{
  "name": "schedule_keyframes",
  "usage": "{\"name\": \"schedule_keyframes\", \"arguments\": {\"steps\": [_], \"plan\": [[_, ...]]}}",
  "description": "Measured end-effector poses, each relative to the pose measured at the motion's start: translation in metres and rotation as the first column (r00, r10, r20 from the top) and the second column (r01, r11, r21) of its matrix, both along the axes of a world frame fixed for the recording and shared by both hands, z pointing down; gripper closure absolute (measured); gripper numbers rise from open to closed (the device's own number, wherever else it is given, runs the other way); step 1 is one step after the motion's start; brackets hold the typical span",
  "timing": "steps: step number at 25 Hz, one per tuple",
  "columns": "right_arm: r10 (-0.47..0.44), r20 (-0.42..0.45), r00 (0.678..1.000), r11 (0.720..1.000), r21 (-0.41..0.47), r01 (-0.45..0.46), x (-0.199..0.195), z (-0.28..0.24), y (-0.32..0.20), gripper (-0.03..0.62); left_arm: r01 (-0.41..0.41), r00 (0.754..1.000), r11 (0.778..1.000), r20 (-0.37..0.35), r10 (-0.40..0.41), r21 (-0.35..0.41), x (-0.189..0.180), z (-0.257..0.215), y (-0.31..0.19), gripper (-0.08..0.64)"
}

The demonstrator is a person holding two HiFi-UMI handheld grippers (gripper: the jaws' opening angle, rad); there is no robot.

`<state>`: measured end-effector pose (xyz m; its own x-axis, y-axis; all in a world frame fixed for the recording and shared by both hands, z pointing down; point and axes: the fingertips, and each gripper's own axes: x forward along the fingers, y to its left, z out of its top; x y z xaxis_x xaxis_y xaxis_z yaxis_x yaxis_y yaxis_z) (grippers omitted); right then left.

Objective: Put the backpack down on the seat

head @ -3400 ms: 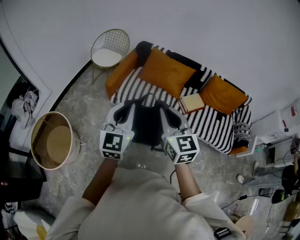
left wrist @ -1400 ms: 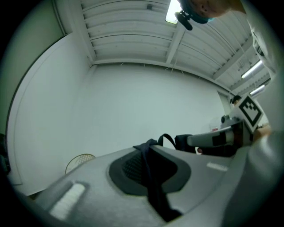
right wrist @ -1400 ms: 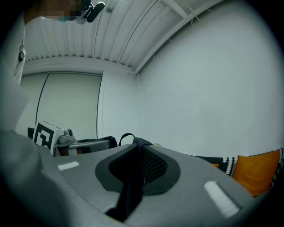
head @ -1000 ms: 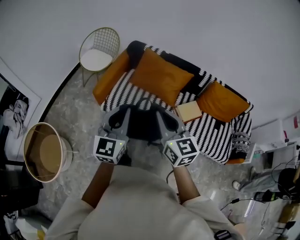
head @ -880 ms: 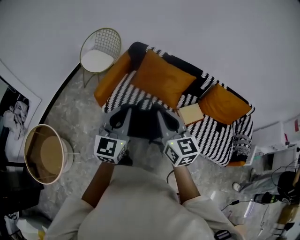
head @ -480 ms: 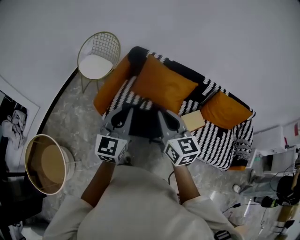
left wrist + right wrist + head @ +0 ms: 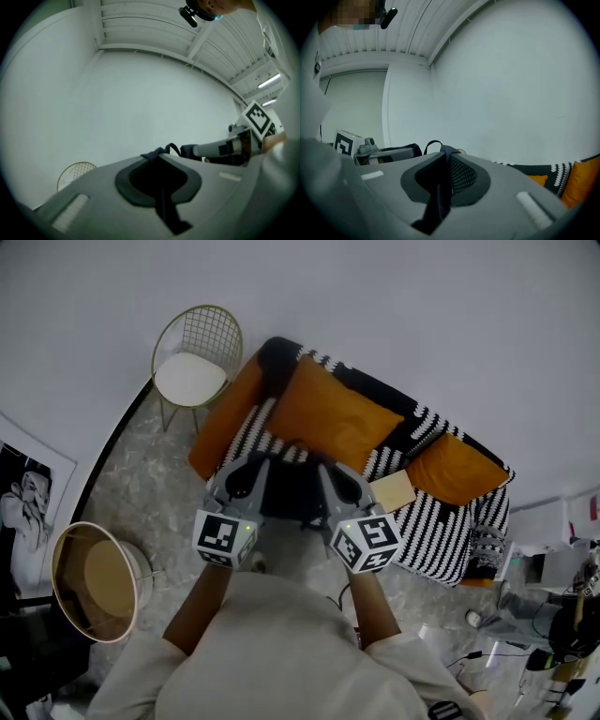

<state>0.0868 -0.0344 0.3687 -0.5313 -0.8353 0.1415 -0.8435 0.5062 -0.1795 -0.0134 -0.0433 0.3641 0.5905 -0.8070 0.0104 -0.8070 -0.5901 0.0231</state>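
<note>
A black backpack [image 7: 292,491] hangs between my two grippers, over the front edge of the black-and-white striped sofa [image 7: 424,521]. My left gripper [image 7: 251,472] is shut on a black shoulder strap [image 7: 162,199], seen pinched between its jaws in the left gripper view. My right gripper [image 7: 332,476] is shut on the other strap [image 7: 438,190], whose mesh padding shows beside the jaw. Each gripper view shows the other gripper across the bag's top handle [image 7: 172,148]. The backpack's lower part is hidden behind the grippers and my arms.
Orange cushions [image 7: 333,413] line the sofa's back and left arm. A tan flat box [image 7: 394,490] lies on the seat to the right of the bag. A gold wire chair [image 7: 193,360] stands left of the sofa, a round basket [image 7: 97,580] on the floor at the left.
Both grippers and the backpack have come closer to the sofa, so the bag now overlaps its front edge. Both grips are unchanged.
</note>
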Motion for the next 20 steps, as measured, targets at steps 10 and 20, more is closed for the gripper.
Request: {"name": "schedule_keyframes", "arguments": {"steps": [10,20], "plan": [[0.004,-0.007,1.0,0.999,-0.042,-0.005,-0.024,0.016,-0.058,0.561,-0.016,1.0,1.0,0.009,0.016,-0.02,-0.024,0.015,-0.054,0.554],[-0.074,-0.022,0.997,0.995,-0.062,0.072,-0.04,0.028,-0.135,0.561,0.039,0.999,0.999,0.024,-0.039,-0.035,-0.039,0.025,-0.118,0.554]]}}
